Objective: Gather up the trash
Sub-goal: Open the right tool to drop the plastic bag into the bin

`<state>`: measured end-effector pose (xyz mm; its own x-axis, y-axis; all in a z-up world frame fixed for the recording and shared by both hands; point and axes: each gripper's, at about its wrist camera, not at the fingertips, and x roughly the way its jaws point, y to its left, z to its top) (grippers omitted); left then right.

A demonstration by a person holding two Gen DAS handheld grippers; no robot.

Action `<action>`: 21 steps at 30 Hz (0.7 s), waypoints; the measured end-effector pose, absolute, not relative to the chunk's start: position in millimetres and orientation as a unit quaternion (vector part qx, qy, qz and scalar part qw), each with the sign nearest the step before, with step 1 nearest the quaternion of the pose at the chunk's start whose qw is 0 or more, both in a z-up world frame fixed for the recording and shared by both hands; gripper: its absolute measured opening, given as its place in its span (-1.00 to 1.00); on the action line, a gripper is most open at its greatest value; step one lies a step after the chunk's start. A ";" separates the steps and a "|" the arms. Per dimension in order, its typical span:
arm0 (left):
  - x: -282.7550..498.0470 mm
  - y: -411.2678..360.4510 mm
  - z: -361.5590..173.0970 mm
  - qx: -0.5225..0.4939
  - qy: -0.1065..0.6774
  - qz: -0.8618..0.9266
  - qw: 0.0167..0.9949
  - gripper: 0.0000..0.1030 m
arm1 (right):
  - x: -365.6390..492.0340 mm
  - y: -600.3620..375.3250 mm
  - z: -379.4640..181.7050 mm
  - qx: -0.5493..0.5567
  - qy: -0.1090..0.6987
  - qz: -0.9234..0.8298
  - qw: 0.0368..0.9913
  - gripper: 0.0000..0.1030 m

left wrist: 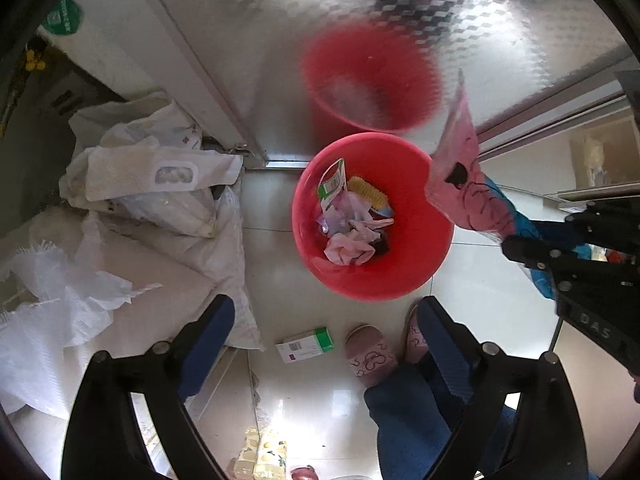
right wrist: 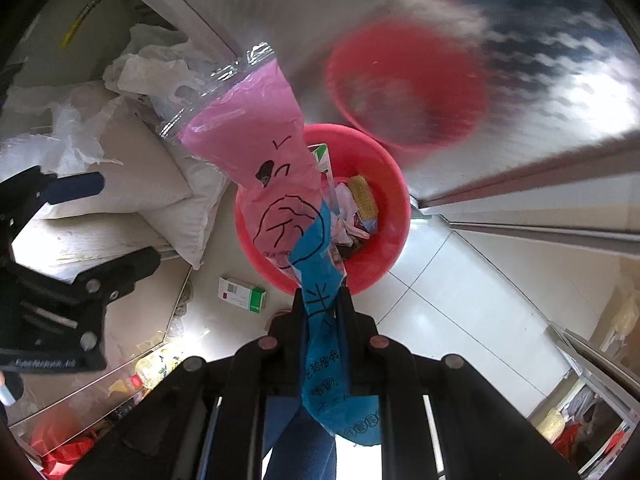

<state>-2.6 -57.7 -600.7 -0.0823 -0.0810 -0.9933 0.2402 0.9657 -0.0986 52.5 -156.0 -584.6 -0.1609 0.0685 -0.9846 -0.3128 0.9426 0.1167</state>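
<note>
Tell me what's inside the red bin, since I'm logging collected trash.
The red bin holds a green-and-white carton, a yellow brush and crumpled pink wrappers. Anything beneath that pile is covered, and the held pink-and-blue bag hides part of the right wrist view.

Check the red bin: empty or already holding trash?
Holding trash. The red bin has crumpled pink wrappers, a green-white packet and a yellow brush at its bottom; well short of full.

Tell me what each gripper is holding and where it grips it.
Right gripper pinches the pink-and-blue plastic bag at its blue end. Left gripper is open, holding nothing.
</note>
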 end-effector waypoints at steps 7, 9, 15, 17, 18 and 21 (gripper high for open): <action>-8.4 -51.9 -608.7 0.059 0.726 -0.119 0.674 0.78 | 52.9 -154.0 -586.4 -0.083 0.740 0.148 0.651 0.08; -10.9 -52.2 -610.6 0.064 0.728 -0.120 0.672 0.78 | 52.1 -156.6 -585.5 -0.075 0.742 0.149 0.649 0.10; -19.5 -55.7 -603.9 0.060 0.727 -0.122 0.673 0.78 | 44.5 -165.4 -573.2 -0.071 0.734 0.149 0.659 0.32; -21.2 -57.4 -596.8 0.055 0.724 -0.120 0.677 0.78 | 40.8 -165.0 -562.2 -0.065 0.728 0.149 0.666 0.32; -21.8 -58.1 -592.3 0.051 0.722 -0.121 0.679 0.78 | 38.8 -166.9 -555.5 -0.061 0.725 0.150 0.669 0.32; -24.2 -62.7 -572.9 0.043 0.716 -0.121 0.686 0.78 | 33.8 -174.2 -525.9 -0.053 0.707 0.153 0.689 0.32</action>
<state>-24.2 -62.7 -572.9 -0.0556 -0.1035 -0.9931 0.2280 0.9670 -0.1136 33.8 -174.2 -525.9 -0.0458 0.1367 -0.9896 -0.2861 0.9473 0.1441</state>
